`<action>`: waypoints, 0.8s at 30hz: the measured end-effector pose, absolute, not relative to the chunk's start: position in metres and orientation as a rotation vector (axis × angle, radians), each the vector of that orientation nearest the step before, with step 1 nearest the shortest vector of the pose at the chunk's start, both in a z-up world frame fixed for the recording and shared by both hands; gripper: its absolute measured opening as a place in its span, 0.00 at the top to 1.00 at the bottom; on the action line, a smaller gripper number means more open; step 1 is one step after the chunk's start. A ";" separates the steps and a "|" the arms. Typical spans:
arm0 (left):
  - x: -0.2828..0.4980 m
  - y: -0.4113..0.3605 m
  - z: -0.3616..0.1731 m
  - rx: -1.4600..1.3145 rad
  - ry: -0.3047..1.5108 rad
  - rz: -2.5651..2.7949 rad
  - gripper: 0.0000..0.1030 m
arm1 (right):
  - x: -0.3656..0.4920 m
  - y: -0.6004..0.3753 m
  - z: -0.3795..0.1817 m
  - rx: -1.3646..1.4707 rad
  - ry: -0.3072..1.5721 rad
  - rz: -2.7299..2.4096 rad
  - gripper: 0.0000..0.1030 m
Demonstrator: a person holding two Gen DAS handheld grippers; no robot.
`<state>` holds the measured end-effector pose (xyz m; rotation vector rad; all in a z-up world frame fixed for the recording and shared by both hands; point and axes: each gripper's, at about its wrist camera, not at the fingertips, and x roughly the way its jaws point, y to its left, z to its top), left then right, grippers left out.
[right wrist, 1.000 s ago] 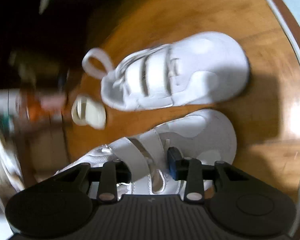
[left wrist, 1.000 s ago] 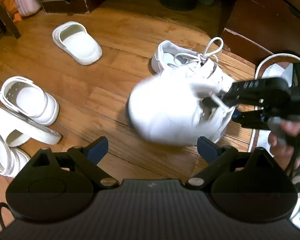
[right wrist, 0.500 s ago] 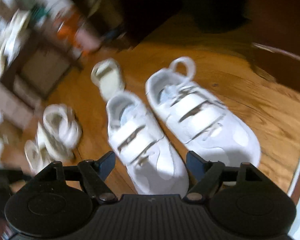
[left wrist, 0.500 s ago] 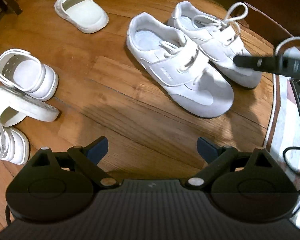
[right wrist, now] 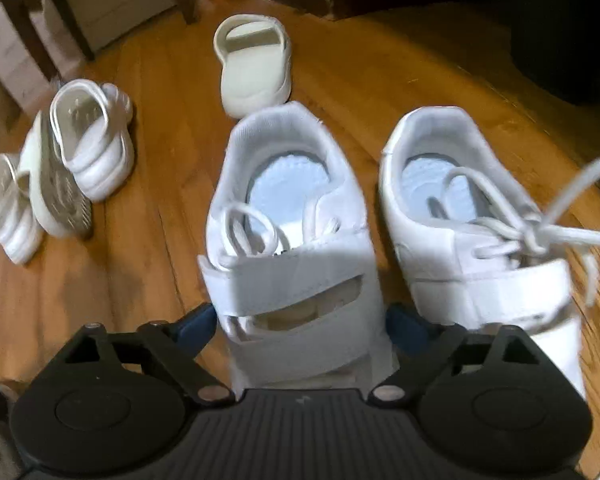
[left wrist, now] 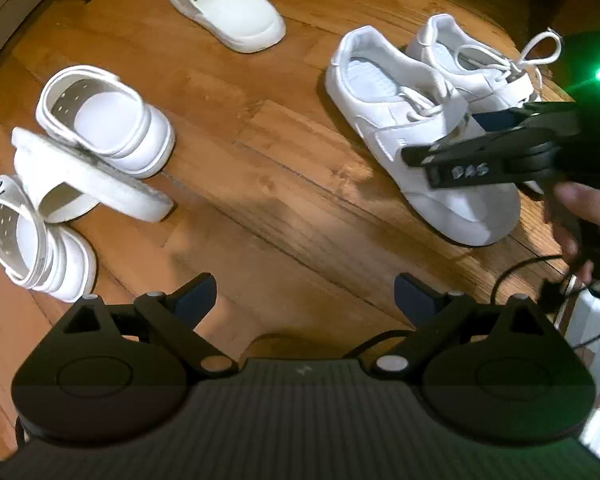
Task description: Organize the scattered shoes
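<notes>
Two white strap sneakers stand side by side on the wood floor, the nearer sneaker [left wrist: 412, 136] [right wrist: 292, 240] beside the laced sneaker [left wrist: 472, 68] [right wrist: 472, 232]. My right gripper [right wrist: 300, 326] [left wrist: 440, 138] straddles the nearer sneaker's front straps. Its jaws are opening, and the fingers [right wrist: 196, 324] stand just off the shoe's sides. A cream slide [left wrist: 228, 8] [right wrist: 256, 68] lies further off. At the left, two white clogs [left wrist: 104, 120] [right wrist: 96, 148] flank an overturned slide [left wrist: 88, 176]. My left gripper [left wrist: 305, 296] hangs open over bare floor, holding nothing.
A person's hand [left wrist: 580, 216] holds the right gripper's handle, with a black cable [left wrist: 520, 272] trailing below it. Table legs and cardboard boxes [right wrist: 40, 40] stand behind the clogs. Dark furniture [right wrist: 540, 20] borders the floor at the back right.
A second ago the right gripper held the nearer sneaker in the air; the shoe now rests on the floor beside its mate. The jaws spread and the gripper rolled upright. The left gripper sank slightly.
</notes>
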<state>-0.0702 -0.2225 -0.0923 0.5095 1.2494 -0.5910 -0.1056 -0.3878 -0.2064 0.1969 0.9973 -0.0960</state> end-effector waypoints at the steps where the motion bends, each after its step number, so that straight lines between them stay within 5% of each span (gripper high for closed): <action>1: -0.070 -0.221 -0.093 0.511 1.253 -0.588 0.06 | -0.109 -0.387 -0.205 0.190 0.989 -0.093 0.20; 8: -0.073 -0.221 -0.097 0.536 1.263 -0.597 0.06 | -0.153 -0.393 -0.194 0.125 0.995 -0.119 0.28; 14: -0.072 -0.221 -0.097 0.526 1.265 -0.608 0.06 | -0.159 -0.401 -0.190 0.073 1.015 -0.072 0.21; 21: -0.083 -0.206 -0.083 0.713 1.232 -0.614 0.06 | -0.190 -0.370 -0.135 0.390 0.997 0.110 0.12; 24: -0.093 -0.183 -0.076 0.732 1.212 -0.618 0.06 | -0.194 -0.349 -0.140 0.471 1.043 0.267 0.28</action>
